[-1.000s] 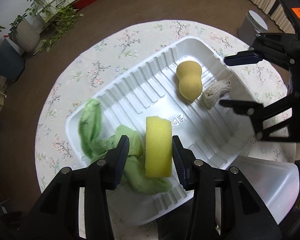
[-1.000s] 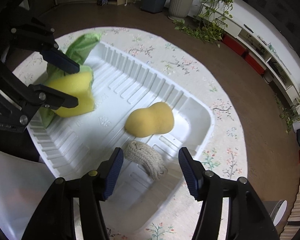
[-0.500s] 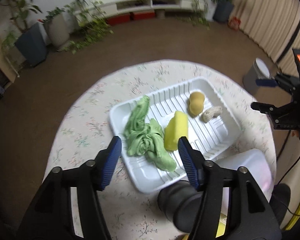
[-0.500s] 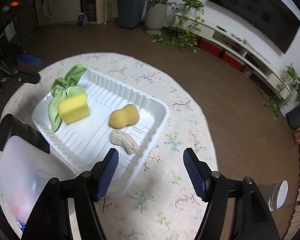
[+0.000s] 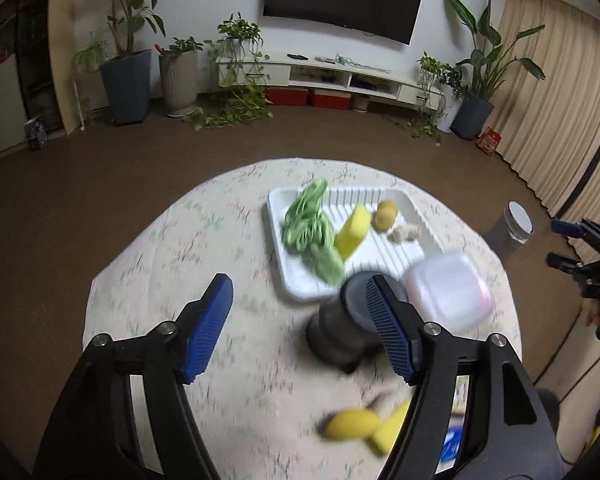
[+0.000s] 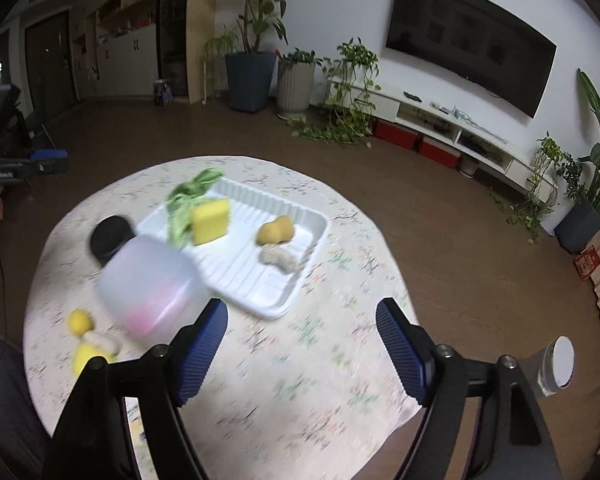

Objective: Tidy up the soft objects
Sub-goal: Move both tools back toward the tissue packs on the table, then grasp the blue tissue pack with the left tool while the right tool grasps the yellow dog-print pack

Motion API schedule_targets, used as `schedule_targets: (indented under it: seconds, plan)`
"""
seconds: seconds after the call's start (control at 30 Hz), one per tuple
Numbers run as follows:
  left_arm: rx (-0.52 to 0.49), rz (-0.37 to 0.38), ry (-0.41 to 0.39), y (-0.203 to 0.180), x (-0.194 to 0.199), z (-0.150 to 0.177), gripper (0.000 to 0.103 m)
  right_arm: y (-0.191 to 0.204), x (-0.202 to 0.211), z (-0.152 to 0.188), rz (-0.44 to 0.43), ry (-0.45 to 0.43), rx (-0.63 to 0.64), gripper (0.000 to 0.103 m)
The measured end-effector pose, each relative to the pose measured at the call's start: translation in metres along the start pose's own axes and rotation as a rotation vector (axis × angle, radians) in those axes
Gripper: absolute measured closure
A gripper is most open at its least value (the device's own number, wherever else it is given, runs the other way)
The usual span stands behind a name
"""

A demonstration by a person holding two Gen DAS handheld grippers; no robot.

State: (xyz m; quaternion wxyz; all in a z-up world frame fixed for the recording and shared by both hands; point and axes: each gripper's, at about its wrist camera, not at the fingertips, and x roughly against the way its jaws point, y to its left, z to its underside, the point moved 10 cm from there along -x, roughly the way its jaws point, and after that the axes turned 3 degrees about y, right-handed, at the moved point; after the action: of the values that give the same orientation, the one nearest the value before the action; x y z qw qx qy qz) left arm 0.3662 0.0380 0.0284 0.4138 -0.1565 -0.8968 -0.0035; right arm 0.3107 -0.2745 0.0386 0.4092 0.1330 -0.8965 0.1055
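A white ribbed tray (image 5: 414, 252) (image 6: 276, 304) lies on the round flowered table. In it lie a green cloth (image 5: 310, 232) (image 6: 188, 200), a yellow sponge block (image 5: 353, 231) (image 6: 210, 221), an orange peanut-shaped sponge (image 5: 386, 214) (image 6: 275, 230) and a pale knitted pad (image 5: 405, 233) (image 6: 280, 259). My left gripper (image 5: 300, 324) is open and empty, high above the table's near side. My right gripper (image 6: 300, 352) is open and empty, also raised and well back from the tray.
A translucent plastic jug (image 5: 448, 292) (image 6: 152, 284) with a black cap (image 5: 340, 332) (image 6: 110, 236) lies by the tray's near end. Blurred yellow items (image 5: 360, 426) (image 6: 84, 336) lie near the table edge. A grey bin (image 5: 512, 232) stands on the floor.
Both grippers have pulled up and back from the tray. The left one let go of the yellow sponge, which now rests in the tray beside the green cloth.
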Motion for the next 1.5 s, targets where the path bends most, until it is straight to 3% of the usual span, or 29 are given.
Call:
schedule_targets:
  seconds: [0.33,0.47,0.77,1.1,1.23,1.5]
  plan:
    - [0.029,0.048,-0.046,-0.030,0.034,0.084,0.035,0.055,0.031,0.086,-0.070,-0.017,-0.085,0.021]
    - [0.025,0.074,-0.068,-0.052,0.044,0.120,0.030,0.082,0.039,0.120,-0.108,-0.034,-0.136,0.021]
    - [0.100,0.137,-0.060,-0.093,0.038,0.196,0.030,0.151,0.025,0.181,-0.140,-0.034,-0.138,0.021]
    - [-0.019,0.093,-0.025,-0.151,0.006,0.235,0.030,0.140,-0.007,0.181,-0.114,0.020,-0.097,0.021]
    - [-0.047,0.083,-0.004,-0.160,-0.008,0.237,0.030,0.143,-0.025,0.182,-0.144,0.078,-0.083,0.021]
    - [-0.074,0.066,0.022,-0.163,-0.033,0.236,0.030,0.148,-0.047,0.171,-0.109,0.089,0.002,0.021]
